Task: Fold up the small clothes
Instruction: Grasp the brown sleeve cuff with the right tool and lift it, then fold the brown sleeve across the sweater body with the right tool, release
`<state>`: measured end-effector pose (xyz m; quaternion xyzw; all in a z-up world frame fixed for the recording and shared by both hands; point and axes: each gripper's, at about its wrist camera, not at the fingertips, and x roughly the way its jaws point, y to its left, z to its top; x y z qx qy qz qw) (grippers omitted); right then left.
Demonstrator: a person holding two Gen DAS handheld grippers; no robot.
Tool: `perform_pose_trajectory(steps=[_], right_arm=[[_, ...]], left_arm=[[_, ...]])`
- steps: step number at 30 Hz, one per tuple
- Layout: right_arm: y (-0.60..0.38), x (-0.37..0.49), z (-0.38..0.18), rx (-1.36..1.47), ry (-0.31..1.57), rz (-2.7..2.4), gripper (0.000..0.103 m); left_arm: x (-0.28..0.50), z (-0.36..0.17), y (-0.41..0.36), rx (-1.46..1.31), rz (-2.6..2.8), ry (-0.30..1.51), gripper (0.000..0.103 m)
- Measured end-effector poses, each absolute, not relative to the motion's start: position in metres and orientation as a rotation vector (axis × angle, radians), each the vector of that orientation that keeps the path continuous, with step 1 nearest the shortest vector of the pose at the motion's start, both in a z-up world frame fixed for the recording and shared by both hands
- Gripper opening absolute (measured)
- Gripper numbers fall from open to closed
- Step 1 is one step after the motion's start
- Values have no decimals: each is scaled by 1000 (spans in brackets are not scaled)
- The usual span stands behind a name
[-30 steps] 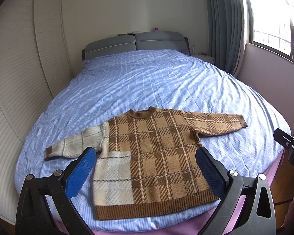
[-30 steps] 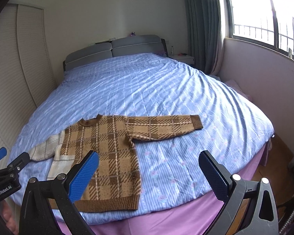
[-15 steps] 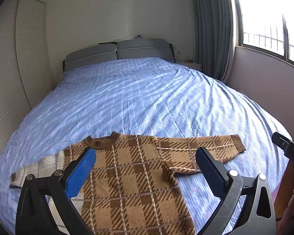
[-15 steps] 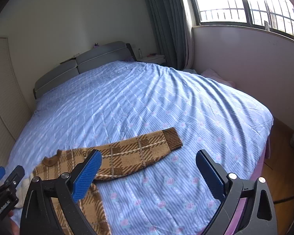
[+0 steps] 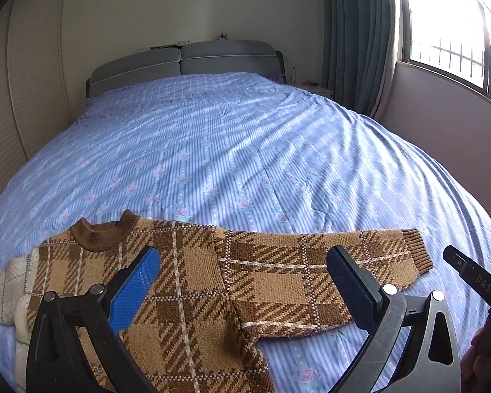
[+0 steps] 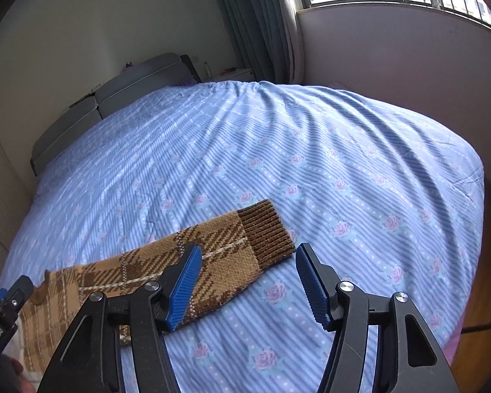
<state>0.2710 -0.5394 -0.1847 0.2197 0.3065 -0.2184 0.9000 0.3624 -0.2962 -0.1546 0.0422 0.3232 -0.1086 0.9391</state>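
Note:
A small brown plaid sweater [image 5: 193,281] with a cream left side lies flat on the blue bed cover, neck away from me. Its right sleeve [image 5: 324,255] stretches out to the right and ends in a ribbed cuff [image 6: 265,232]. My left gripper [image 5: 242,262] is open and empty, low over the sweater's right shoulder. My right gripper [image 6: 247,258] is open and empty, low over the sleeve end, with the cuff between its fingers. Part of the right gripper shows at the right edge of the left wrist view [image 5: 471,278].
The bed [image 5: 245,150] with a blue striped flowered cover fills both views, a grey headboard [image 5: 183,62] at the far end. A wardrobe wall stands on the left. A window [image 5: 451,23] and curtain [image 5: 356,32] are on the right, with wood floor [image 6: 484,288] beside the bed.
Both grippers have moved forward and down toward the sweater. The left one now hangs over the right shoulder. The right one has closed in on the sleeve cuff and its jaws have narrowed.

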Motion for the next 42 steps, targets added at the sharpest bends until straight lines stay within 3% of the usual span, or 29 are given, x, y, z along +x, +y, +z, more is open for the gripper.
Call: perform_pose_trajectory(steps=[2, 7, 13, 18, 20, 21, 29, 42], right_arm=[[-548, 277, -198, 475, 632, -447, 50], [-565, 293, -227, 518, 656, -472, 39], [-587, 297, -262, 669, 698, -469, 39], [-598, 304, -277, 781, 626, -362, 38], [-603, 308, -280, 811, 626, -341, 13], [-604, 309, -279, 827, 630, -330, 13], [-554, 310, -213, 617, 569, -326, 11], [-363, 334, -114, 305, 472, -101, 11]], left_arm=[[370, -164, -300, 91, -220, 675, 103], [382, -184, -306, 94, -229, 713, 103], [384, -196, -309, 107, -231, 728, 103], [383, -195, -306, 103, -228, 741, 103], [380, -191, -303, 102, -229, 743, 103], [379, -187, -300, 102, -226, 738, 103], [361, -155, -253, 89, -181, 714, 103], [323, -108, -64, -26, 30, 681, 103]])
